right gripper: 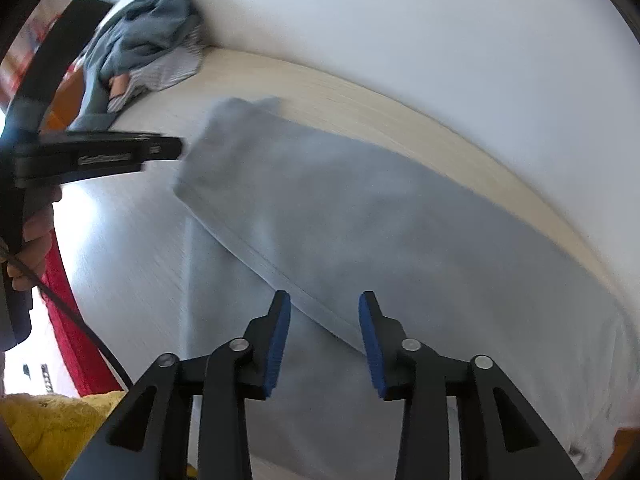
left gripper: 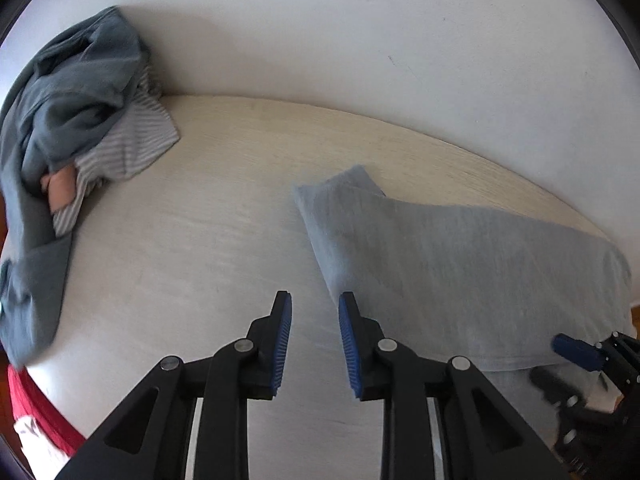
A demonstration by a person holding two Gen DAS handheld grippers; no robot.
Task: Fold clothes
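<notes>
Grey garment (left gripper: 460, 264) lay folded at the table's (left gripper: 180, 264) right side; left gripper (left gripper: 315, 304) hung slightly parted, empty, beside its lower-left edge; right gripper (right gripper: 325, 304) stood wider, empty, above it; crumpled clothes (left gripper: 68, 92) sat upper left.

1. My left gripper (left gripper: 315, 300) points steeply down, and its jaws stand a little apart with nothing between the blue pads (left gripper: 283, 340).
2. My right gripper (right gripper: 324, 300) also points steeply down; its jaws stand apart, wider than the left's, and the pads (right gripper: 370, 340) press on nothing.
3. From the left wrist view I catch the right gripper at the lower right edge, blurred, one blue pad showing.
4. From the right wrist view I see the left gripper's black body reaching in level from the left edge, blurred.
5. A bare hand (right gripper: 34, 248) grips that gripper's handle from below, fingers curled round it.
</notes>
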